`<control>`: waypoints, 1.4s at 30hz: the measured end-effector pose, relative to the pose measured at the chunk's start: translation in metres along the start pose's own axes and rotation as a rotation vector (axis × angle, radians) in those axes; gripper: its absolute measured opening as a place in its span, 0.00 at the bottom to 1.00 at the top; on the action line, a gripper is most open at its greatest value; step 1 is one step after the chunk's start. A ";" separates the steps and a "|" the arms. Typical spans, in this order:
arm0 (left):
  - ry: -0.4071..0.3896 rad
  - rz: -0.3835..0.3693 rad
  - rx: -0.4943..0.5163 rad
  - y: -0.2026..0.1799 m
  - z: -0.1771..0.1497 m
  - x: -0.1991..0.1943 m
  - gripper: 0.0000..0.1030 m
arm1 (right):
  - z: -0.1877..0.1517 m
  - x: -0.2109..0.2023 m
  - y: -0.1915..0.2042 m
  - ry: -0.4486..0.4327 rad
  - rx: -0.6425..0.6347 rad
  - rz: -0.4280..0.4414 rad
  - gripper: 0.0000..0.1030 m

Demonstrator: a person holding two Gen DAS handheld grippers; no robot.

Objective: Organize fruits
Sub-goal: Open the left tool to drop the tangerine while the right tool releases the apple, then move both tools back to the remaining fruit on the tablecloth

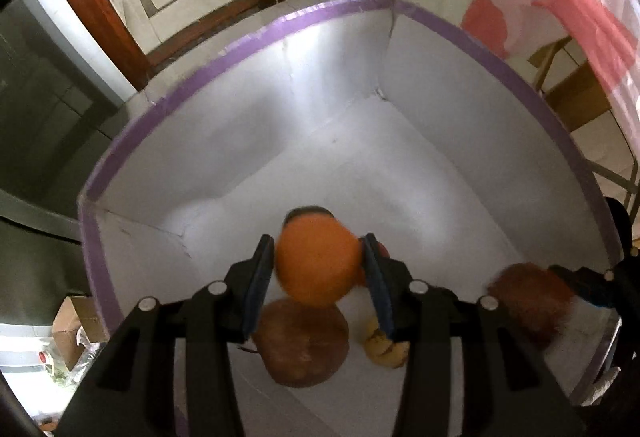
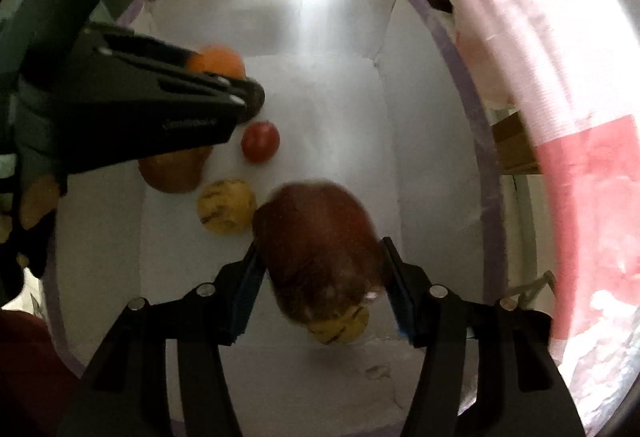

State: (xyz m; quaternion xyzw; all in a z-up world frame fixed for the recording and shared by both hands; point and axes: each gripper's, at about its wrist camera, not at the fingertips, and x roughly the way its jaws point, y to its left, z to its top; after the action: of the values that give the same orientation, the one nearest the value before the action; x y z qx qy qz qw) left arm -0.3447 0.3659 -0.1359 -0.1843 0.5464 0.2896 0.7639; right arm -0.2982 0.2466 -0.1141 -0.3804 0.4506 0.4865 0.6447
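My left gripper [image 1: 318,265] is shut on an orange [image 1: 318,263] and holds it above the floor of a white box with a purple rim [image 1: 168,101]. My right gripper [image 2: 320,269] is shut on a large dark red apple [image 2: 320,249] over the same box [image 2: 480,157]. On the box floor lie a brown round fruit [image 2: 176,169], a small red fruit [image 2: 260,141] and two yellow streaked fruits [image 2: 226,207], one partly hidden under the apple [image 2: 340,325]. The left gripper with the orange [image 2: 218,61] also shows in the right wrist view.
A pink and white plastic bag [image 2: 560,97] hangs at the box's right side. Behind the box are a wooden door frame [image 1: 100,9] and tiled floor. A cardboard box [image 1: 70,333] sits low on the left.
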 end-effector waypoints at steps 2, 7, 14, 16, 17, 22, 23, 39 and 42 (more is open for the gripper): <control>-0.019 0.013 -0.003 0.002 0.001 -0.006 0.62 | 0.000 -0.009 0.001 -0.033 0.020 0.009 0.62; -0.099 0.023 -0.024 0.005 0.010 -0.031 0.79 | 0.001 -0.034 -0.001 -0.104 0.041 0.019 0.65; -0.321 0.071 -0.039 -0.007 0.035 -0.092 0.95 | -0.001 -0.108 0.001 -0.298 -0.003 0.063 0.77; -0.383 0.068 -0.027 -0.016 0.045 -0.114 0.97 | -0.005 -0.128 0.001 -0.349 -0.007 0.040 0.79; -0.413 0.057 -0.013 -0.023 0.051 -0.125 0.97 | -0.008 -0.139 -0.001 -0.375 -0.004 0.027 0.79; -0.475 -0.016 0.079 -0.074 0.078 -0.163 0.99 | -0.025 -0.196 -0.026 -0.520 0.053 -0.064 0.84; -0.478 -0.030 0.092 -0.085 0.082 -0.167 0.99 | -0.030 -0.204 -0.038 -0.545 0.069 -0.081 0.84; -0.379 -0.472 0.430 -0.383 0.133 -0.157 0.98 | -0.192 -0.237 -0.378 -0.562 1.057 -0.382 0.84; -0.351 -0.482 0.448 -0.424 0.146 -0.145 0.98 | -0.201 -0.231 -0.429 -0.544 1.111 -0.419 0.84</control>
State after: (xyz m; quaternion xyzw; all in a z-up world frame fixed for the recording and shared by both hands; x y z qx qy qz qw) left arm 0.0010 0.0943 0.0345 -0.0836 0.3980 0.0017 0.9136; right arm 0.0481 -0.1080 0.0667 0.0662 0.3720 0.1242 0.9175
